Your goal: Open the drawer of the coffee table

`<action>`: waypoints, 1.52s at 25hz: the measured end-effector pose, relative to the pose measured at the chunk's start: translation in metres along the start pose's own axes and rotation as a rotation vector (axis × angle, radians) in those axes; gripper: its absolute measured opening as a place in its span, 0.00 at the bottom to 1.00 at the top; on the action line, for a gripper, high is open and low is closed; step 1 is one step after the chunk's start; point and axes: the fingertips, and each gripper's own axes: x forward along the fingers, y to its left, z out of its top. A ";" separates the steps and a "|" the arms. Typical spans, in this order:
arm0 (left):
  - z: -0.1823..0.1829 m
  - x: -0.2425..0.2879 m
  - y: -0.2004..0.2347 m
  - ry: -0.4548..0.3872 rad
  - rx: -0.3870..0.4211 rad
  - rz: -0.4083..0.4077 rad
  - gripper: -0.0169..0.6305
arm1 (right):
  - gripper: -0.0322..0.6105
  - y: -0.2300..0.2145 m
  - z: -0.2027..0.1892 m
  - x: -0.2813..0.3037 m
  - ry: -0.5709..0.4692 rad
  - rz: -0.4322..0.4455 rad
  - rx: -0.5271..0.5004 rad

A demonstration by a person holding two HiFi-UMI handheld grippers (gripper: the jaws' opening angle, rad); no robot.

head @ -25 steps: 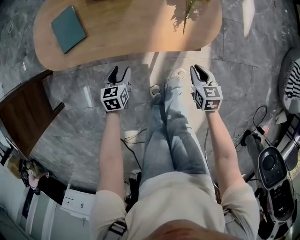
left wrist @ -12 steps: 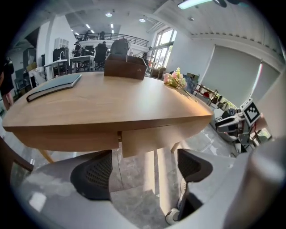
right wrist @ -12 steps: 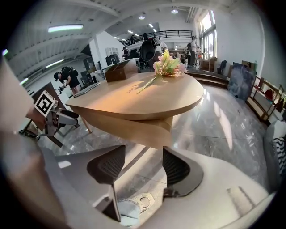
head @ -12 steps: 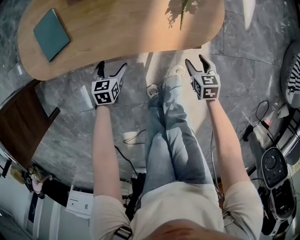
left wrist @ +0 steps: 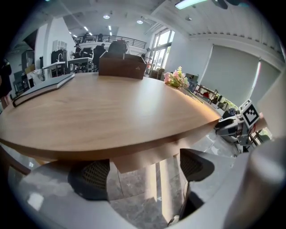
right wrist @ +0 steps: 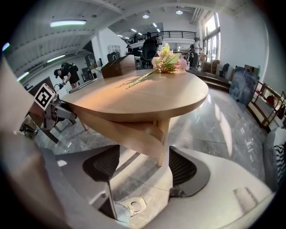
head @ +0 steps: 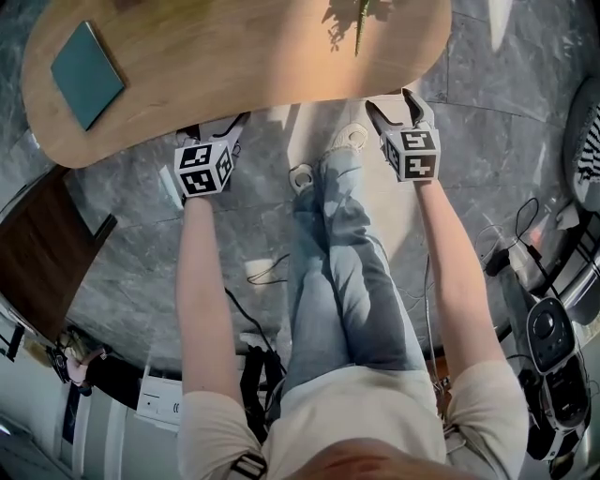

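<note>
Closest in, the person's crossed legs point(head: 342, 272) stretch toward the table point(head: 244, 66), an arm out on either side. On one side the left gripper point(head: 217, 129) is right at the near rim, jaws spread wide with nothing between them; they have just been opening, readying for a grab by the look of it. Across the legs the right gripper point(head: 391, 105) mirrors it, gaping and empty, its jaws also just opened, tips at the rim. Both angle downward, low enough to look beneath the top, and that makes sense: the drawer has to be under there. In the left gripper view a pale wooden panel point(left wrist: 147, 156) hangs just below the tabletop edge, dead ahead between the jaws. I take that for the drawer front, shut, though no handle shows. Further back on the top, a teal book point(head: 87, 62) lies far left and flowers point(head: 359, 21) far right, both well away from the grippers
</note>
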 end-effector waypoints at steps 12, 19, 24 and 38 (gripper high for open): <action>0.002 0.004 -0.004 0.008 -0.016 0.026 0.77 | 0.56 0.003 0.019 0.005 -0.029 -0.005 0.014; 0.000 0.002 -0.006 0.027 -0.025 0.039 0.75 | 0.55 0.002 0.017 0.003 -0.017 -0.040 0.024; -0.013 -0.007 -0.011 0.039 -0.031 0.033 0.75 | 0.54 0.008 0.007 -0.005 -0.002 -0.042 0.032; -0.057 -0.035 -0.031 0.081 -0.039 0.017 0.74 | 0.54 0.026 -0.040 -0.034 0.037 -0.057 0.057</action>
